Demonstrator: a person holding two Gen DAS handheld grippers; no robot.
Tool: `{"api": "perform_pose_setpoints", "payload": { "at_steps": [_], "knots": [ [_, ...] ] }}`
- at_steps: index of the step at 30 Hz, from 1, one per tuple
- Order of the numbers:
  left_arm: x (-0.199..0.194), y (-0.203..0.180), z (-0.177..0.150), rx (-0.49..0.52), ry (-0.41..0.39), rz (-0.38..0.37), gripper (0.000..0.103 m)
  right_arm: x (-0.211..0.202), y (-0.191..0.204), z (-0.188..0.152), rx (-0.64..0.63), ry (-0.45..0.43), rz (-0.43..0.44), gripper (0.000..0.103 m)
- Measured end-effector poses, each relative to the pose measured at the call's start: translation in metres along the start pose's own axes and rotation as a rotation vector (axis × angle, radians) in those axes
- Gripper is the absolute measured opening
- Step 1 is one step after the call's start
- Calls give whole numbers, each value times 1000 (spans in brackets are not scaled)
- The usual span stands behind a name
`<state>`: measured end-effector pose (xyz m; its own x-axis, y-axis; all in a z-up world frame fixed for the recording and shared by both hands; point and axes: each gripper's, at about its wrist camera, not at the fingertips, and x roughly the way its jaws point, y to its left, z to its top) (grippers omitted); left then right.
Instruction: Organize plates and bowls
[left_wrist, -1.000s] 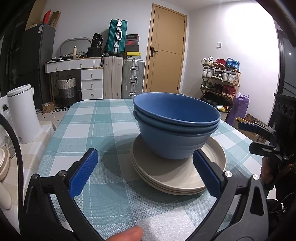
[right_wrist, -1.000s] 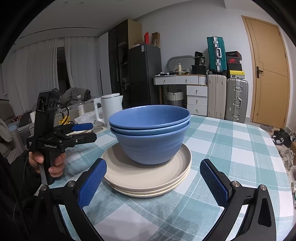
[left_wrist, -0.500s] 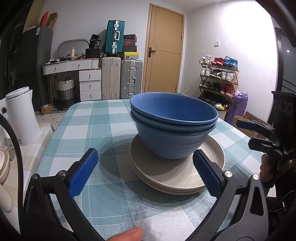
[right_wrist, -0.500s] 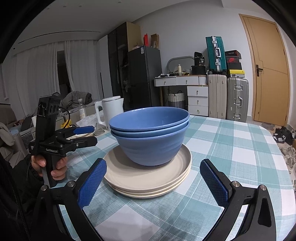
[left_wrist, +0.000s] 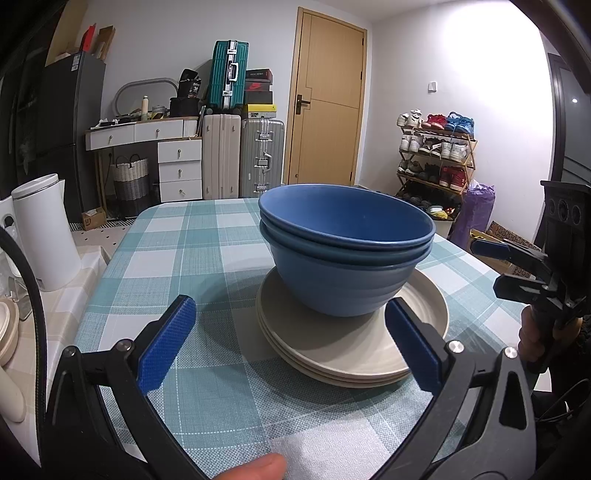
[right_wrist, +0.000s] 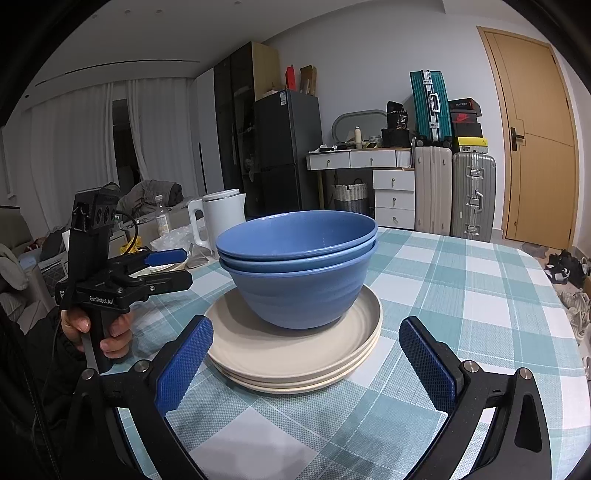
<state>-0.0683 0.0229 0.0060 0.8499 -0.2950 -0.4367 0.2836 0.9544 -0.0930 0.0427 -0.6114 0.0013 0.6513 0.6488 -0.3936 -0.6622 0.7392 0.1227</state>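
Note:
A stack of blue bowls (left_wrist: 345, 254) (right_wrist: 299, 266) sits nested on a stack of beige plates (left_wrist: 354, 347) (right_wrist: 295, 350) on the checked table. My left gripper (left_wrist: 291, 343) is open and empty, just in front of the plates, its blue pads (left_wrist: 166, 343) apart from them. My right gripper (right_wrist: 306, 365) is open and empty, facing the plates from the other side. Each gripper shows in the other's view: the right gripper (left_wrist: 517, 269) at the right edge, the left gripper (right_wrist: 162, 269) at the left, both clear of the stack.
A white kettle (left_wrist: 44, 232) (right_wrist: 218, 218) stands beside the table on a side surface. The teal checked tablecloth (left_wrist: 192, 258) covers the table. Suitcases (left_wrist: 243, 158), a white dresser (left_wrist: 147, 158) and a shoe rack (left_wrist: 436, 158) stand further off.
Both views have shifted slightly, the stack sitting a little lower and closer in frame. The bowls and plates have not moved. Both grippers stay open.

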Motion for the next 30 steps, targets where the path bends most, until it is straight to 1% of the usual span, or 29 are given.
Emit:
{"api": "perform_pose_setpoints", "payload": {
  "at_steps": [30],
  "knots": [
    [1,0,-1,5,-1,2,102,1,-1,-2,-1,5,4,103]
  ]
}}
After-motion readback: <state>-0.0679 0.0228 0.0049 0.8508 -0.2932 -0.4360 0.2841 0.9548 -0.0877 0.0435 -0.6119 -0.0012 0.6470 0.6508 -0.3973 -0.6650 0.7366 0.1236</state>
